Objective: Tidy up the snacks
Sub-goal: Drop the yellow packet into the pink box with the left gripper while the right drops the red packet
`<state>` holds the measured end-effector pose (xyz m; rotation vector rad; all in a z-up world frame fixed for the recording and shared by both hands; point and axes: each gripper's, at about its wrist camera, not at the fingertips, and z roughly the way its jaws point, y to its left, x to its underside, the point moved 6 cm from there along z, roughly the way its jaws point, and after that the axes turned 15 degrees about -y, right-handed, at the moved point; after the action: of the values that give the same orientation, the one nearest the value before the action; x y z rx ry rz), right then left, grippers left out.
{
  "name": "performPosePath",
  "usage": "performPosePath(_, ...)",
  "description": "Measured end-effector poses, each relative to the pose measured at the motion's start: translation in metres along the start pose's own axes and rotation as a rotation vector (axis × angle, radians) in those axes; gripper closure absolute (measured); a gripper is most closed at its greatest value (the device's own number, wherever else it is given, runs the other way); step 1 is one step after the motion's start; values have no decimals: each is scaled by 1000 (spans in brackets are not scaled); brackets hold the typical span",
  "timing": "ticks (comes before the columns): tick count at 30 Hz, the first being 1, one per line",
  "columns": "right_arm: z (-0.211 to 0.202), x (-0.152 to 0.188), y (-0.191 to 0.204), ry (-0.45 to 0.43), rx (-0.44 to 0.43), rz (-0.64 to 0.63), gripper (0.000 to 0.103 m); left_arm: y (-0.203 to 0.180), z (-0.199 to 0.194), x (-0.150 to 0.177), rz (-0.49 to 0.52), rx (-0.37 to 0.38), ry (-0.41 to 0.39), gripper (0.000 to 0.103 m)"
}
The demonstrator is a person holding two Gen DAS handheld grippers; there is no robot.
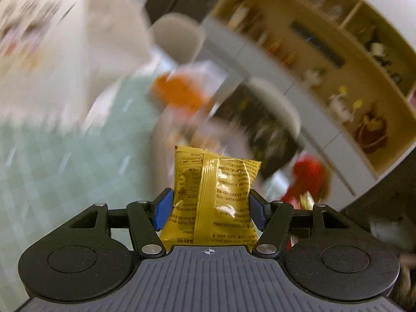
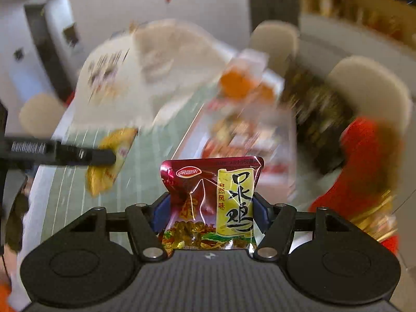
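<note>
A counter (image 2: 78,182) in a pale green checked cloth carries a big white bag (image 2: 145,67) and a blurred orange pack (image 2: 239,83). Above it, the right gripper (image 2: 209,212) is clamped on a dark red snack packet (image 2: 208,197), and the left gripper (image 1: 209,209) is clamped on a yellow snack packet (image 1: 215,195), each held upright between blue pads

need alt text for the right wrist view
The right tool grips a dark red snack packet upright between its blue pads. Beyond, blurred, the left tool holds a yellow packet over a green checked table.
</note>
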<state>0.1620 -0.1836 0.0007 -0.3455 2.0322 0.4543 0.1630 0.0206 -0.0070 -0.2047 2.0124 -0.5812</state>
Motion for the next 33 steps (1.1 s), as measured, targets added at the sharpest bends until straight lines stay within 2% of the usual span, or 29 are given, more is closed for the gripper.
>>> performPosePath(2, -4, -14, -10, -38, 29, -19, 38, -18, 25, -31, 36, 45, -64, 36)
performPosePath(4, -5, -21, -18, -55, 64, -35, 38, -29, 61, -42, 77, 96, -36, 35)
performPosePath(6, -4, -26, -26, -61, 84, -37, 38, -27, 92, -41, 111, 56, 8, 40)
performPosePath(8, -6, -32, -33, -80, 96, -36, 38, -28, 102, -43, 127, 48, -15, 40)
performPosePath(11, 6, -46, -42, -100, 94, -16, 37, -21, 91, -45, 82, 55, -71, 40)
performPosePath(14, 37, -62, -44, -114, 65, 1, 37, -12, 67, -41, 94, 17, -96, 40)
performPosePath(16, 65, -72, -44, -115, 41, 35, 33, -4, 52, -37, 79, -23, -101, 40)
performPosePath(17, 81, -74, -44, -94, 32, 44, 26, 1, 43, -31, 55, -31, -98, 40)
performPosePath(18, 94, -76, -43, -71, 30, 49, 23, 4, 36, -27, 33, -34, -91, 40)
performPosePath(20, 114, -74, -41, -44, 48, 42, 23, 7, 18, -17, 1, -62, -93, 40)
performPosePath(24, 115, -63, -34, -43, 73, 19, 23, -4, -9, -1, 73, -128, -98, 40)
performPosePath(26, 110, -60, -29, -59, 61, 20, 23, -9, -14, 8, 111, -127, -84, 42)
performPosePath(31, 127, -83, -25, -121, 80, -3, 22, -16, -7, 31, 126, -77, -9, 59)
performPosePath(33, 152, -84, -29, -65, 75, -13, 16, -17, -8, 39, 124, -73, 5, 59)
